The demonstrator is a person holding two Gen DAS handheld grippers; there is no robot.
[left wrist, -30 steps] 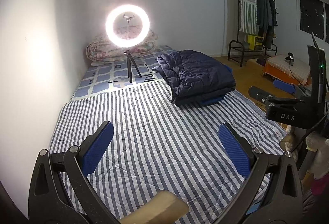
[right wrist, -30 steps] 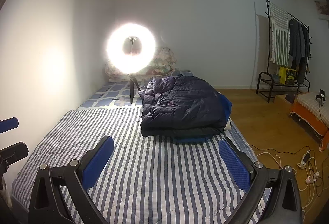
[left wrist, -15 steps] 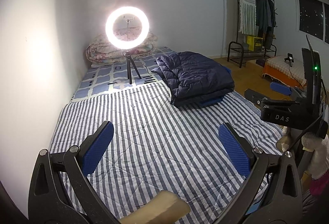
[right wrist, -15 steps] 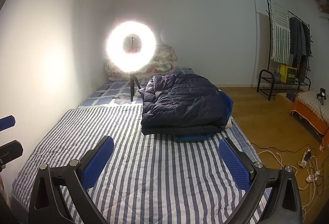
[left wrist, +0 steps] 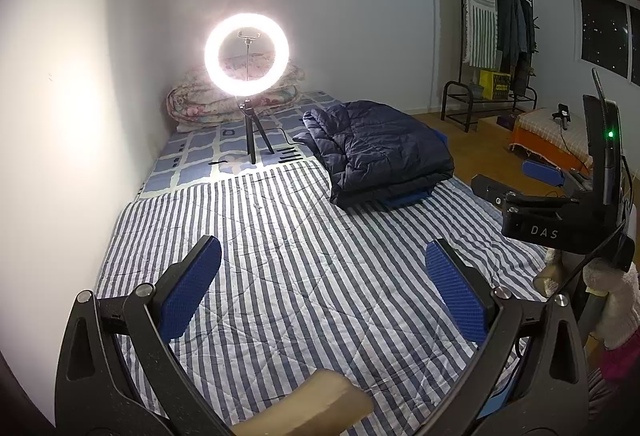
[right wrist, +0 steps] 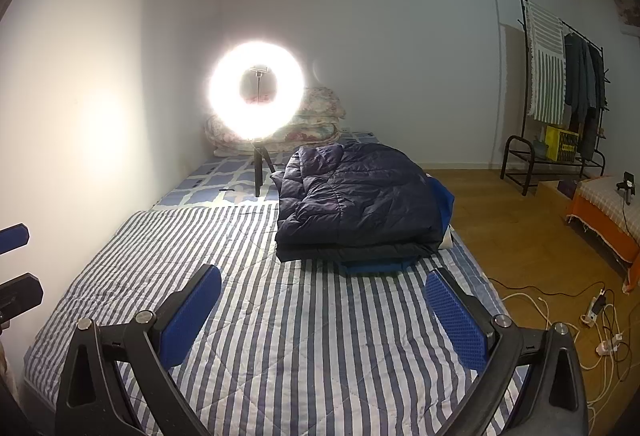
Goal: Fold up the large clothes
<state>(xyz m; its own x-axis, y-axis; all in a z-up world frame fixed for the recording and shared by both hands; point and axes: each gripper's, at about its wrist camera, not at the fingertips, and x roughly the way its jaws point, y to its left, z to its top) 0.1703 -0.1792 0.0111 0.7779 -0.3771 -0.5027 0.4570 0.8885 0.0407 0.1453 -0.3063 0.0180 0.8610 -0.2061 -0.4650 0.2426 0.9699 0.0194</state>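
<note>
Quilted navy jacket (right wrist: 356, 202) folded on striped bedspread (right wrist: 304, 336), both grippers' ribbed blue jaws apart

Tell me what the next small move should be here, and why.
Probably bring both claws forward over the striped bedspread toward the dark puffy jacket. The left claw and right claw are both open and empty, well short of it, and the jacket lies bunched at the far end on top of a blue garment, so nothing can be gripped from here.

Striped bed (right wrist: 312, 340) under folded navy jacket (right wrist: 360, 200)
</note>
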